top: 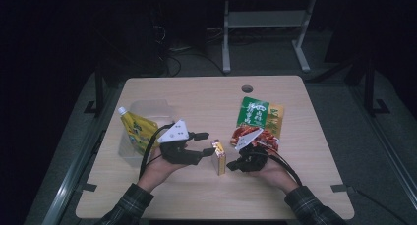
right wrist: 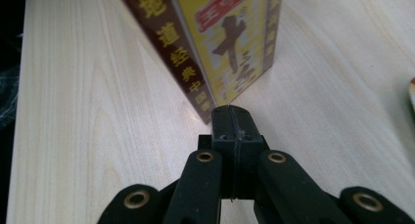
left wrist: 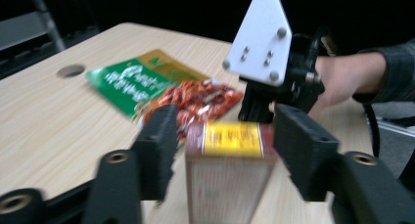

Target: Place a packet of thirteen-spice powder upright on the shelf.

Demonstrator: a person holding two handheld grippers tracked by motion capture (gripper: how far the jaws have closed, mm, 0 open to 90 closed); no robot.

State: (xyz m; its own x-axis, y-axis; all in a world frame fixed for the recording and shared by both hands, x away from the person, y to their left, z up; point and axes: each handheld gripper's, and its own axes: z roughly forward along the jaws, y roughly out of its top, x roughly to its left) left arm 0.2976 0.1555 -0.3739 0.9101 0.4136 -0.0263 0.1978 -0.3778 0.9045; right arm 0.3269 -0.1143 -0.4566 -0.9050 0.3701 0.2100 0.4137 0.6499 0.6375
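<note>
We see a small yellow-and-brown carton (top: 219, 157) standing upright on the counter (top: 206, 195), between the two grippers and a little nearer the person's edge than the middle. Its long axis runs vertical: the yellow-labelled top (left wrist: 232, 139) faces up, and the base sits flat on the wood. In the right gripper view one vertical edge of the carton (right wrist: 215, 43) is turned toward the camera, with a brown face bearing gold characters to the left of that edge and a yellow printed face to the right.

The left gripper (top: 205, 144) comes in from the carton's left, jaws released and straddling the carton's upper part. In the left gripper view we see a gap between each pad and the carton's sides, so nothing is grasped. That view is blurred, so we cannot tell how narrow the gaps are.

The right gripper (right wrist: 234, 123) lies on the carton's right, jaws clenched together on nothing, tips just short of the carton's lower corner. We cannot tell whether they touch it.

Behind the right gripper lie a green packet (top: 255, 112) and a red snack packet (top: 253, 135), overlapping. On the left, a yellow spouted pouch (top: 135, 129) rests in a clear container (top: 150, 109).
</note>
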